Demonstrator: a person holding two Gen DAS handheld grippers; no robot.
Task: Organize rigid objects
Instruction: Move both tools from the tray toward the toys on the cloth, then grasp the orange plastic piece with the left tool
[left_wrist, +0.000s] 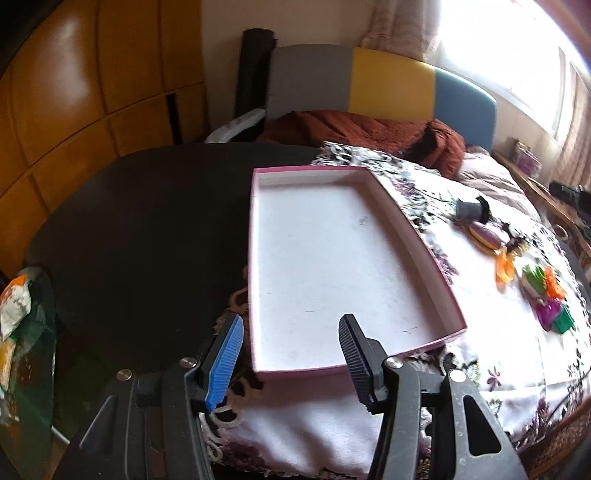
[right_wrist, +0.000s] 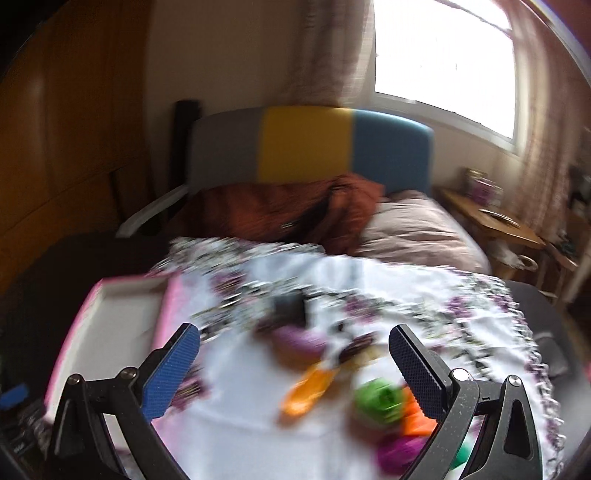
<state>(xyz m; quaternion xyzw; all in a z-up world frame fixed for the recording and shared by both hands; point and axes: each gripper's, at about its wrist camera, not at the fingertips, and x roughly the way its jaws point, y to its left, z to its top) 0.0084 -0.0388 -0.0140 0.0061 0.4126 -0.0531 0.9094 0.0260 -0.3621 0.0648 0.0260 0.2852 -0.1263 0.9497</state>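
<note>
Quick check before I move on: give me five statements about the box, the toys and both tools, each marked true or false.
1. The pink box holds nothing. True.
2. The left tool grips the box rim. False: it is open and holds nothing; its fingers sit either side of the box's near corner.
3. The small toys lie on the floral cloth, outside the box. True.
4. The right tool is shut on the orange toy. False: it is open, with the orange toy lying on the cloth between its fingers.
5. The box is to the right of the toys. False: in both views it lies to their left.
</note>
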